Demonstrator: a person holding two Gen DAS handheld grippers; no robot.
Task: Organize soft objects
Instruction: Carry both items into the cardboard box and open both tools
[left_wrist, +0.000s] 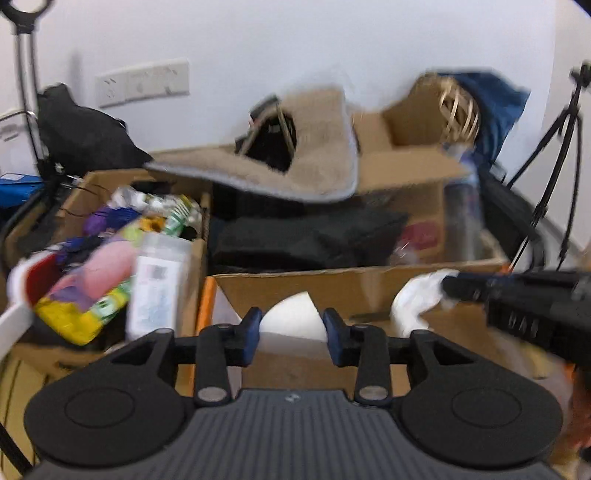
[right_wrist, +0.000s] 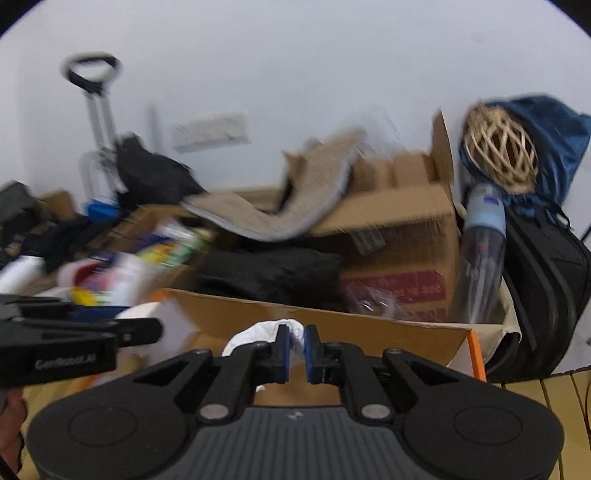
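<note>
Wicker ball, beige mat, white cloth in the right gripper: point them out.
wicker ball (right_wrist: 500, 149): right wrist view, centre of the weave.
beige mat (left_wrist: 321, 147): left wrist view, fuzzy top face.
white cloth (right_wrist: 260, 330): right wrist view, bunched part left of the right gripper (right_wrist: 296, 352).

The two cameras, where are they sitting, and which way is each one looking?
Left wrist: sits on the left gripper, looks forward over its two fingers at the cardboard box; the right gripper pokes in from the right.
Right wrist: sits on the right gripper, which pinches a white cloth, facing the same box; the left gripper pokes in from the left.
Both show: the beige mat, the wicker ball and the white wall.
</note>
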